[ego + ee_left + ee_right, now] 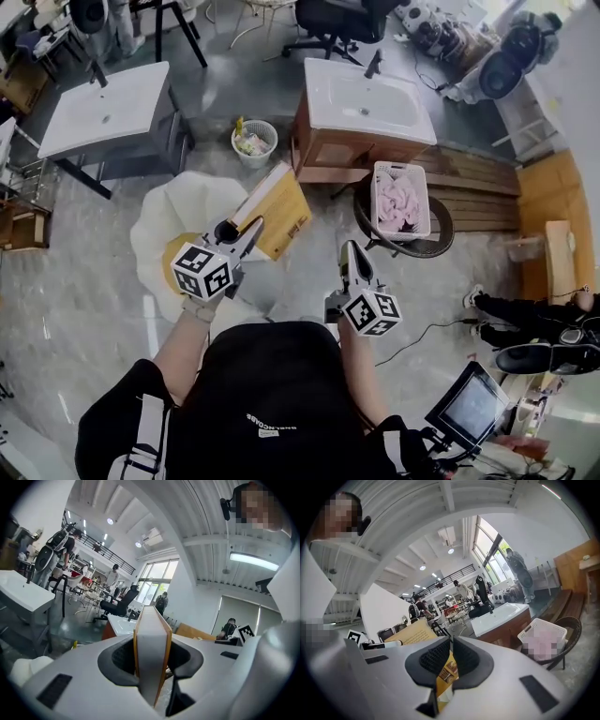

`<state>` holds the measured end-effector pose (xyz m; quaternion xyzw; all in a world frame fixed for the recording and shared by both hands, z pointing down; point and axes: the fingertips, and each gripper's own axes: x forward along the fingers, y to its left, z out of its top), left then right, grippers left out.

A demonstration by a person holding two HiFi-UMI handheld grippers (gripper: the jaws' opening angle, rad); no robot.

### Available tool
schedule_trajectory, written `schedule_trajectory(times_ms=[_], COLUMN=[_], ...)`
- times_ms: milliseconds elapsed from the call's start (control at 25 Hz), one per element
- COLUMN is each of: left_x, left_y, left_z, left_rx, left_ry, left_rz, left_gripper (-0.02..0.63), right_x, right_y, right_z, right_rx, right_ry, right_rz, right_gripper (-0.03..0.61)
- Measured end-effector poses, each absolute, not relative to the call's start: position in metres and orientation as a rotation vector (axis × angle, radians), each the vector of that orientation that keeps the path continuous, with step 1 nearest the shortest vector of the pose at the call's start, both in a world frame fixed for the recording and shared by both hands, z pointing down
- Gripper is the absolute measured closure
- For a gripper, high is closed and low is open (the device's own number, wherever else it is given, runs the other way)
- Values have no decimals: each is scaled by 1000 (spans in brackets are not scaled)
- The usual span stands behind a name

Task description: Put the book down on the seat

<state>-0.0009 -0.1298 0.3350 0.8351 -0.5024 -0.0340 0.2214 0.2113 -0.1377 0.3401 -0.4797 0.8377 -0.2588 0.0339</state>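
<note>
L tool [242,234] is clamped on the book [274,211]; it grips the thick page edge, w/ orange covers on both sides; the book sticks out away from the person, tilted, over the right side of the white seat [173,211]; can't tell if it touches; R tool [350,251] is near, to the right, jaws together w/ nothing gripped, apart from the book; a white basket [401,173] sits on a dark chair [441,225] further right; a wood sink cabinet [323,150] stands behind the book.
</note>
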Motion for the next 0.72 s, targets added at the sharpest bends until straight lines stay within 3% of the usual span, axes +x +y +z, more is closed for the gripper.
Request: schedule_trajectory(times_ms=[720], left_x=[-94], left_y=[-101], left_z=[378], left_rx=[2041], left_ry=[-1632], left_rz=[-187], left_gripper=[463], right_x=[126], right_y=[-154], right_z=[361], right_rx=[-1239], right_ry=[2794], right_rz=[-864], right_gripper=[538])
